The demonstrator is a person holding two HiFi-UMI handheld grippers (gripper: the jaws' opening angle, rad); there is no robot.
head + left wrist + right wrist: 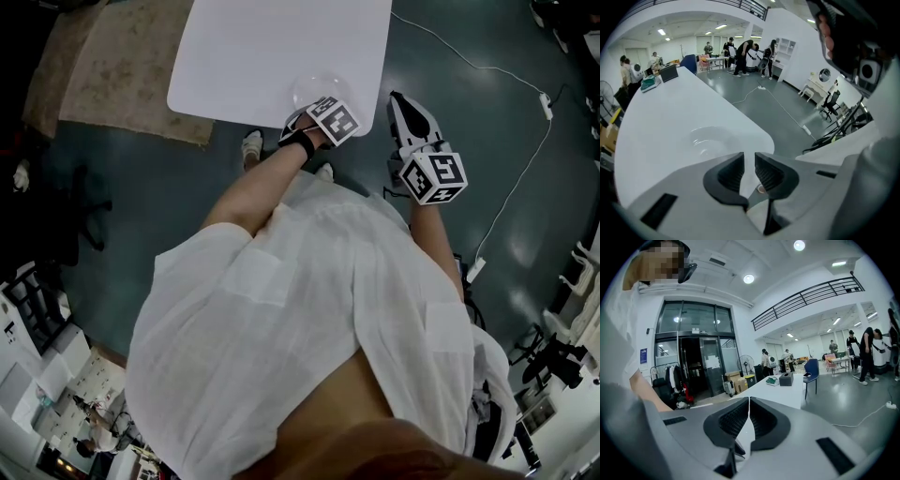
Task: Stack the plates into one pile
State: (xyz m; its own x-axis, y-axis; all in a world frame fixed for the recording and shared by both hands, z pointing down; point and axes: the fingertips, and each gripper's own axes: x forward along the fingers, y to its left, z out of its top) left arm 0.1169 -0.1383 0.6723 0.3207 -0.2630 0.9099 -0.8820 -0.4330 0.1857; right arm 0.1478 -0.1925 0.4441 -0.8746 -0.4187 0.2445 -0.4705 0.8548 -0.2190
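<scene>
A clear glass plate point(309, 90) rests on the white table point(262, 47) close to its near edge. Whether more plates are nested in it I cannot tell. My left gripper point(319, 112) hangs steeply downward just on the near side of it. In the left gripper view the plate point(710, 139) lies just beyond the left gripper point(749, 159), whose jaws stand a narrow gap apart with nothing between them. My right gripper point(397, 99) is off the table's right corner, over the floor. In its own view the right gripper point(749, 401) is shut and empty.
A tan rug point(112, 66) lies on the floor left of the table. A white cable point(525, 159) runs across the dark floor at right. A long white table point(787, 392), a blue chair point(811, 369) and several people stand farther off in the hall.
</scene>
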